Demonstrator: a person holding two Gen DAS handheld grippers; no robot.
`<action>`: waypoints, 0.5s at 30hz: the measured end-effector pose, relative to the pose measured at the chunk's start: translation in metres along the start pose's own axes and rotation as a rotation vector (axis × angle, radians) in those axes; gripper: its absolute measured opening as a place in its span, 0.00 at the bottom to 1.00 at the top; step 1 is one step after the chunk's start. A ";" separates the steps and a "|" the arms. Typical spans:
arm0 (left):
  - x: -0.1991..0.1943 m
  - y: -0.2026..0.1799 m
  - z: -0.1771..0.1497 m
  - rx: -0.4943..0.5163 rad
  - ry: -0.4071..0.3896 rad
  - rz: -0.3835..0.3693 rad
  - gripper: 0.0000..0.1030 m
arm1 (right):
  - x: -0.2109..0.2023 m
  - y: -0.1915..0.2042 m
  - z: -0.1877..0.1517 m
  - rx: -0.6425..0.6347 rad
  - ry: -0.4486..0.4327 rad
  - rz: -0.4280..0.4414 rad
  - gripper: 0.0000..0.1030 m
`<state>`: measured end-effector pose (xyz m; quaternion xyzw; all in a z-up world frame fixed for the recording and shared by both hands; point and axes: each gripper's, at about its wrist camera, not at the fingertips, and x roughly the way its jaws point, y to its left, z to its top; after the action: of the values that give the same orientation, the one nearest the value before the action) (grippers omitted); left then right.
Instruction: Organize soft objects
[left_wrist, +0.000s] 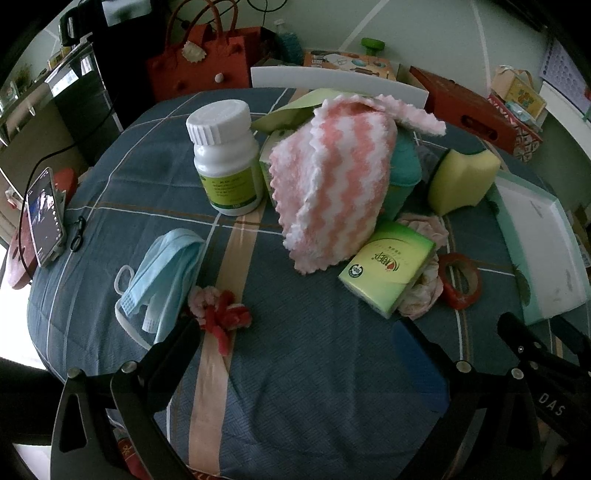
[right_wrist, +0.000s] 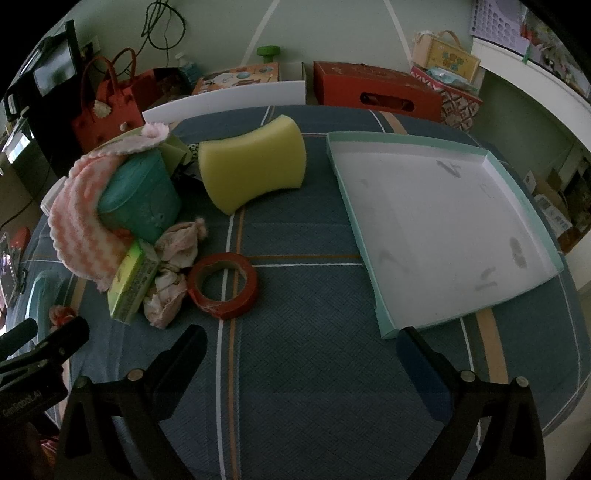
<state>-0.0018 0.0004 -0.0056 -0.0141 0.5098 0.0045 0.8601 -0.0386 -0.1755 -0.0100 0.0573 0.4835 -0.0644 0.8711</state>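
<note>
A pink-and-white wavy cloth (left_wrist: 332, 177) drapes over a teal container (right_wrist: 144, 195) at the table's middle. A yellow sponge (right_wrist: 253, 166) stands beside it, also in the left wrist view (left_wrist: 461, 181). A blue face mask (left_wrist: 162, 277) and a red-pink fluffy scrunchie (left_wrist: 221, 314) lie near the left fingers. A crumpled pale floral cloth (right_wrist: 173, 266) lies by a green tissue pack (left_wrist: 388, 269). An empty white tray with a mint rim (right_wrist: 443, 221) sits at the right. My left gripper (left_wrist: 299, 332) is open and empty. My right gripper (right_wrist: 303, 343) is open and empty.
A white pill bottle (left_wrist: 225, 155) stands at the back left. A red tape roll (right_wrist: 223, 286) lies by the crumpled cloth. A phone (left_wrist: 44, 218) leans at the table's left edge. Red bag and boxes stand on the floor behind.
</note>
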 end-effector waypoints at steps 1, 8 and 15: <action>0.000 0.000 0.000 0.000 0.001 0.000 1.00 | 0.000 0.000 0.000 0.000 0.000 0.000 1.00; 0.003 0.005 -0.003 0.001 0.003 -0.001 1.00 | 0.000 0.000 0.000 0.001 0.000 0.001 1.00; 0.005 0.010 -0.006 -0.002 0.008 0.000 1.00 | 0.000 -0.001 0.000 0.003 0.000 0.002 1.00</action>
<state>-0.0046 0.0107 -0.0126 -0.0150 0.5131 0.0047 0.8582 -0.0393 -0.1764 -0.0098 0.0589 0.4833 -0.0642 0.8711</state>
